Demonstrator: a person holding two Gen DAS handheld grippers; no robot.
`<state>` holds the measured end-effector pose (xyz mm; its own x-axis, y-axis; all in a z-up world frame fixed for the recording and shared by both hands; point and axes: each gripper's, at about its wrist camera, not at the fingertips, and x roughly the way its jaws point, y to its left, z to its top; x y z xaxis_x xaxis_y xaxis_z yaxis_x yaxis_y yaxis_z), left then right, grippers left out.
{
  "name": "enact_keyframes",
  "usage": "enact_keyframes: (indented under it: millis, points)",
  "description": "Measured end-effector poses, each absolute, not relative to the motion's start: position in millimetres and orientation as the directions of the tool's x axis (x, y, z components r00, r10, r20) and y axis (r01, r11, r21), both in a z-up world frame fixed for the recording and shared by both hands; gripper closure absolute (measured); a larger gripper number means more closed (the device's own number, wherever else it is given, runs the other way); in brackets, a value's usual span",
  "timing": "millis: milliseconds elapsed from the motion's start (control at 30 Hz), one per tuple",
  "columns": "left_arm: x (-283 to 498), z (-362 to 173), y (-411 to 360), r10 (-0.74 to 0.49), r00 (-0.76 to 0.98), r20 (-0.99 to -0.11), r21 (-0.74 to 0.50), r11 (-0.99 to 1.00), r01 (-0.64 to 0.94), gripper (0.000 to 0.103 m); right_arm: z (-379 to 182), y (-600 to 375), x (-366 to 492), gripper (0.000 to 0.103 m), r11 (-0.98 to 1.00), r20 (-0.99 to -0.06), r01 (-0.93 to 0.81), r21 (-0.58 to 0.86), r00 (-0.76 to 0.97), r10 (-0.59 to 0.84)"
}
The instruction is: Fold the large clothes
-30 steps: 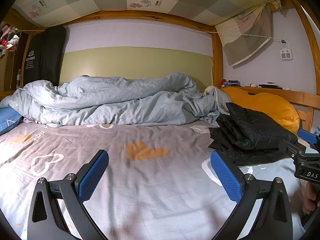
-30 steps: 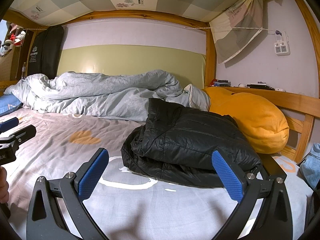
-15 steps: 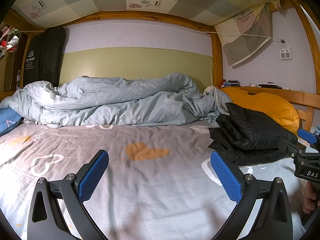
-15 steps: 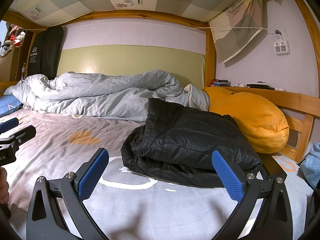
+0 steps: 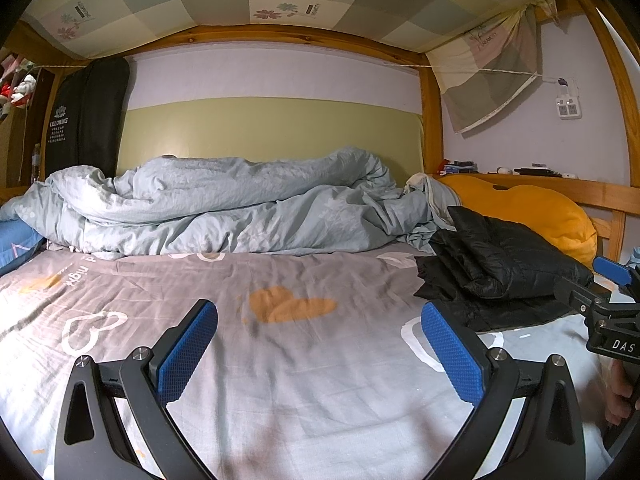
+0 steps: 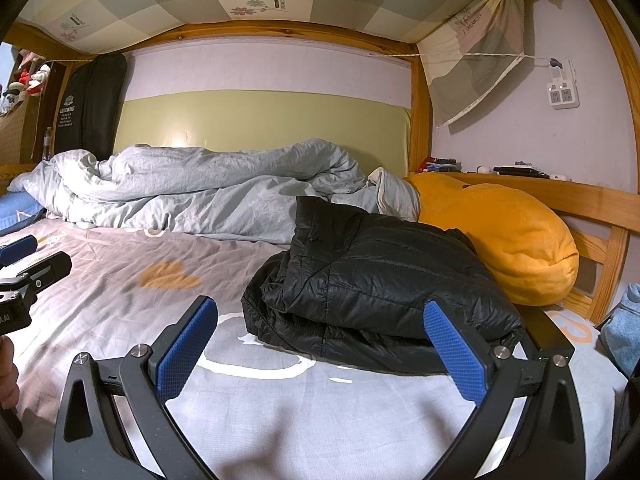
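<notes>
Black puffer jacket (image 6: 384,280) lies folded in a compact stack on the bed sheet (image 6: 120,280), just beside the orange pillow (image 6: 512,240). Left gripper (image 5: 320,356) and right gripper (image 6: 320,354) both spread wide, empty, clear of it. Folding looks essentially complete.

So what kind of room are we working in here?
Most likely a bedroom, on the lower bunk: a rumpled pale blue duvet on a grey heart-print bedsheet, a wooden bed frame overhead, and the folded black padded jacket.
</notes>
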<state>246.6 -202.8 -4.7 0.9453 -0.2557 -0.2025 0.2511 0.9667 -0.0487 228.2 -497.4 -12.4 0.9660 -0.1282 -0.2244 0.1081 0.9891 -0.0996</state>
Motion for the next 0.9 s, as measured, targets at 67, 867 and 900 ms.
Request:
enact_keyframes:
  millis: [67, 867, 900]
  points:
    - [245.4, -5.0, -202.6, -0.256, 0.945, -0.202, -0.050, 0.967, 0.251, 0.000, -12.3, -496.5, 227.9, 0.000, 0.989, -0.226, 0.109, -0.100, 0.966, -0.129]
    - [236.7, -2.7, -198.1, -0.258, 0.952, -0.167, -0.027, 0.966, 0.257, 0.000, -11.2, -493.5, 227.3, 0.000, 0.989, -0.230, 0.114, -0.097, 0.964, -0.134]
    - [238.1, -2.8, -197.9, -0.258, 0.951, -0.169, -0.028, 0.966, 0.257, 0.000, -11.0, -493.4, 227.3, 0.000, 0.989, -0.231, 0.114, -0.095, 0.964, -0.134]
